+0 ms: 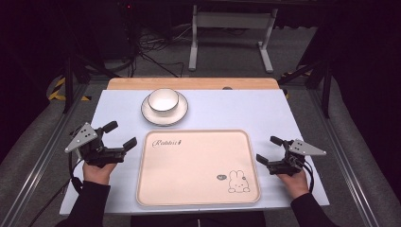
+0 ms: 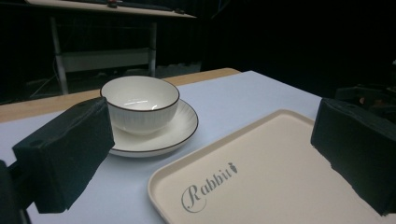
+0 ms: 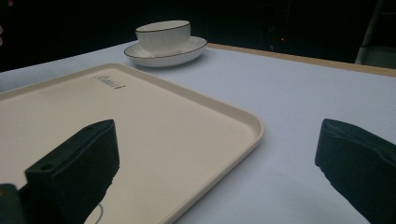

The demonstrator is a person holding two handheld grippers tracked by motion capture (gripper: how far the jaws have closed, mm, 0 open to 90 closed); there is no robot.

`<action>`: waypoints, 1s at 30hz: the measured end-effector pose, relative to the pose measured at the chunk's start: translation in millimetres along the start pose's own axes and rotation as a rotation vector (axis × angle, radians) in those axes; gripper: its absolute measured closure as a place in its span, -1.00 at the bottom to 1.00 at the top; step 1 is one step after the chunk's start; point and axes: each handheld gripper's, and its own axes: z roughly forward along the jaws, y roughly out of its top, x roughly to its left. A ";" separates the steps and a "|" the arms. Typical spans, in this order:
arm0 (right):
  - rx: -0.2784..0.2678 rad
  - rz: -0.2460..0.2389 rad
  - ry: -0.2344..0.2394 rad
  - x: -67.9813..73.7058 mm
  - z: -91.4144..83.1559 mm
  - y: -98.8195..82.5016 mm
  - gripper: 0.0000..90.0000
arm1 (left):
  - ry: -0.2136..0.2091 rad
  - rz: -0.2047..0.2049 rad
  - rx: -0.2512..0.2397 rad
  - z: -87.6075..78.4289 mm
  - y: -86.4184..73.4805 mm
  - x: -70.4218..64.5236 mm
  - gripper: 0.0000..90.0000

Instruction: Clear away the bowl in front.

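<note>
Cream-coloured, matte and probably melamine or hard plastic, the wide rectangular tray with rounded corners and a low raised rim [image 1: 198,166] lies flat at the middle of the pale blue worktop [image 1: 246,111], and both tools flank it: the left tongs [image 1: 124,137] sit just off its nine o'clock edge and the right tongs [image 1: 270,151] just off its three o'clock edge, each spread wide and gripping nothing. Judging by its look, the tray should be light and stiff, smooth enough to slide on the worktop, and its shallow lip is the only place to pinch; taking it at the middle of the two short sides at once would likely keep it level. At twelve o'clock from the tray, apart from its far edge, stands a white ribbed ceramic bowl with a thin dark rim line [image 1: 163,100] seated on a white saucer with the same dark edging [image 1: 178,113]; this pair is surely heavier, glazed and slippery, and breakable, so lifting by the saucer's rim risks the bowl shifting. In the left gripper view the tray's corner [image 2: 261,172] carries the cursive word "Rabbit" [image 2: 208,186] with a small carrot mark, and in the high view an outlined rabbit drawing [image 1: 238,182] sits near the five o'clock corner beside a tiny dark oval too small to read.
</note>
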 end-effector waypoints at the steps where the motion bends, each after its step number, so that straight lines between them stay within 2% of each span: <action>1: -0.001 0.000 0.001 -0.2 -0.1 0.0 -0.99 | 0.002 0.000 -0.004 -0.3 1.5 -0.2 -1.00; 5: 0.000 0.005 -0.002 -0.2 -0.1 -0.1 -0.99 | 0.002 0.002 -0.015 -1.4 5.9 -0.6 -1.00; 8: 0.000 0.004 -0.001 -0.2 -0.2 -0.1 -0.99 | 0.019 -0.002 -0.021 -2.7 8.3 -1.7 -1.00; 14: 0.009 -0.001 -0.001 0.4 0.4 0.1 -0.98 | 0.028 0.008 -0.012 -1.2 13.3 -1.5 -1.00; 20: -0.002 0.002 0.001 -0.3 -0.4 -0.2 -0.98 | 0.034 -0.005 0.021 13.4 13.0 3.4 -0.99; 27: -0.001 0.004 -0.002 -0.3 -0.4 -0.2 -0.98 | 0.035 0.010 0.047 31.5 16.0 9.2 -0.98; 30: -0.001 0.003 -0.002 -0.2 -0.3 -0.2 -0.98 | 0.048 0.003 0.058 38.1 18.4 14.7 -0.99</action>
